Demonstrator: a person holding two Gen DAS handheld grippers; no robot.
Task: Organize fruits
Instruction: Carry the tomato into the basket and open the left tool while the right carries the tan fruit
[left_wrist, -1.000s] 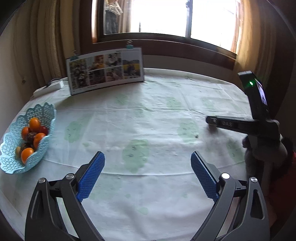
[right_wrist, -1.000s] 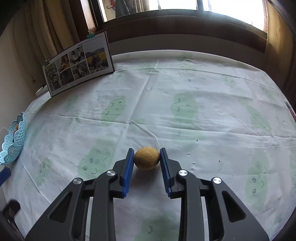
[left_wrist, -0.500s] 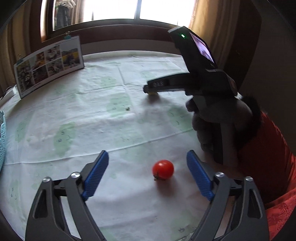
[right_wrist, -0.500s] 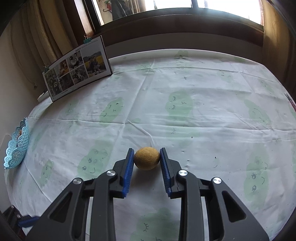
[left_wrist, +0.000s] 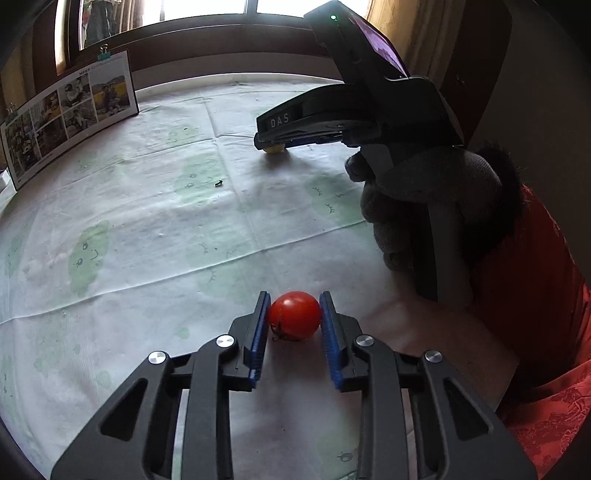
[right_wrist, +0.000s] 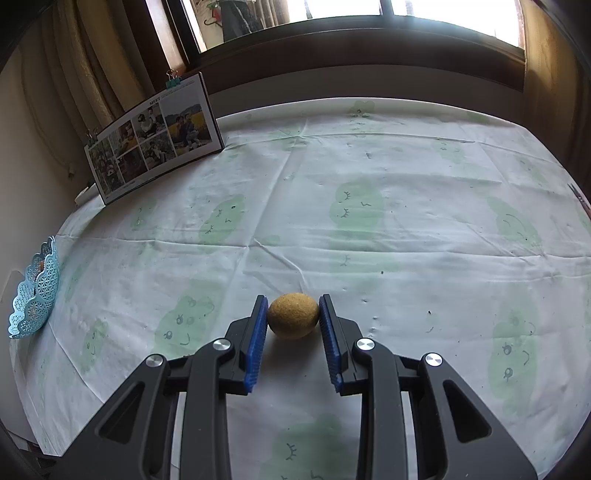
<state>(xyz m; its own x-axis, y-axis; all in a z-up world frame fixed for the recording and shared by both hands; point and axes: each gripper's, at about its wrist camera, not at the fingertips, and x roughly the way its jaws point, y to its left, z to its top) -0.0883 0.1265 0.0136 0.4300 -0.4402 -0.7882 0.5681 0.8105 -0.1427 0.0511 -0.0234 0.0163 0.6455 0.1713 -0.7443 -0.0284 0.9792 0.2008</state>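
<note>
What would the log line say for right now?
left gripper: shut on tomato | right gripper: shut on brown fruit | basket: far left

Bright daylight pours through the window (right_wrist: 369, 11) across the top of the frame, above a dark wooden sill. Tan curtains (right_wrist: 92, 74) hang at upper left, another curtain (left_wrist: 417, 37) at upper right. The table (right_wrist: 406, 184) wears a white cloth printed with pale green cartoon shapes. A photo board (right_wrist: 155, 136), clipped at its top, stands at the table's far left.
</note>
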